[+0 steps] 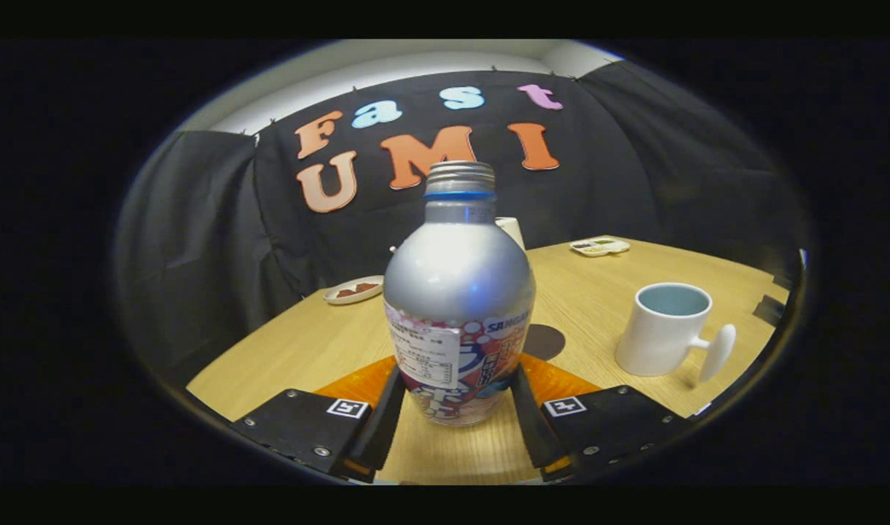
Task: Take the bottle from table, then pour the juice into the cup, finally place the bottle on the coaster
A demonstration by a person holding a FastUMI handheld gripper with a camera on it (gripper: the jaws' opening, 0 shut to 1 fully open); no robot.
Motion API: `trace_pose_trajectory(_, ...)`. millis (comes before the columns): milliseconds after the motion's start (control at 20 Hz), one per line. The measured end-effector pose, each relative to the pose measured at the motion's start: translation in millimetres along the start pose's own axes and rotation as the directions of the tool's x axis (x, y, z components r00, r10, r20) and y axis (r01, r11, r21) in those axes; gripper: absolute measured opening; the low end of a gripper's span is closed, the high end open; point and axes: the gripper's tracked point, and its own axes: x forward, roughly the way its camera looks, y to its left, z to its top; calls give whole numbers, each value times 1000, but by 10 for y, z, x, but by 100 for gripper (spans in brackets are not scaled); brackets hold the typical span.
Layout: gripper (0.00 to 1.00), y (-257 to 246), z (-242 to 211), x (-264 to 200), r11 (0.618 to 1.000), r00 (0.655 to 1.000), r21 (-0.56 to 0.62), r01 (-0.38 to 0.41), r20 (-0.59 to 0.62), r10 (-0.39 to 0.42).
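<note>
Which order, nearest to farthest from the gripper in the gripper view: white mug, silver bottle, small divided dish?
1. Silver metal bottle: between the gripper's fingers, which flank its base.
2. White mug: ahead, to the right.
3. Small divided dish: at the table's far edge.

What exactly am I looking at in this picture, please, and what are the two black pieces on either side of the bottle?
This is a handheld gripper, not a robot arm: a person carries it, and a wide-angle camera mounted on it looks forward along its two black fingers. They appear to press on the lower sides of a silver bottle with its cap on, upright between them. Whether it rests on the wooden table or is just lifted, I cannot tell. Beyond the bottle lies a dark round coaster, partly hidden. Beside that stands a white cup, which looks empty, its handle turned away from the bottle. Two small dishes sit at the table's far edge.
</note>
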Motion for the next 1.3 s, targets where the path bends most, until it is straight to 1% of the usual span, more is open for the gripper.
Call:
trace_pose_trajectory(200,73,26,97,3,994,1000,103,-18,10,17)
trace_pose_trajectory(350,72,21,152,24,981,1000,192,-19,13,17)
trace_pose_trajectory(600,72,106,247,19,929,999,367,-48,23,43)
trace_pose_trajectory(850,72,90,343,125,855,998,514,-61,35,50)
trace_pose_trajectory(950,72,56,382,150,815,998,577,-60,41,45)
trace_pose_trajectory(1150,72,31,434,214,714,998,697,-63,45,44)
trace_pose_trajectory(1300,72,33,461,203,658,997,749,-77,57,52)
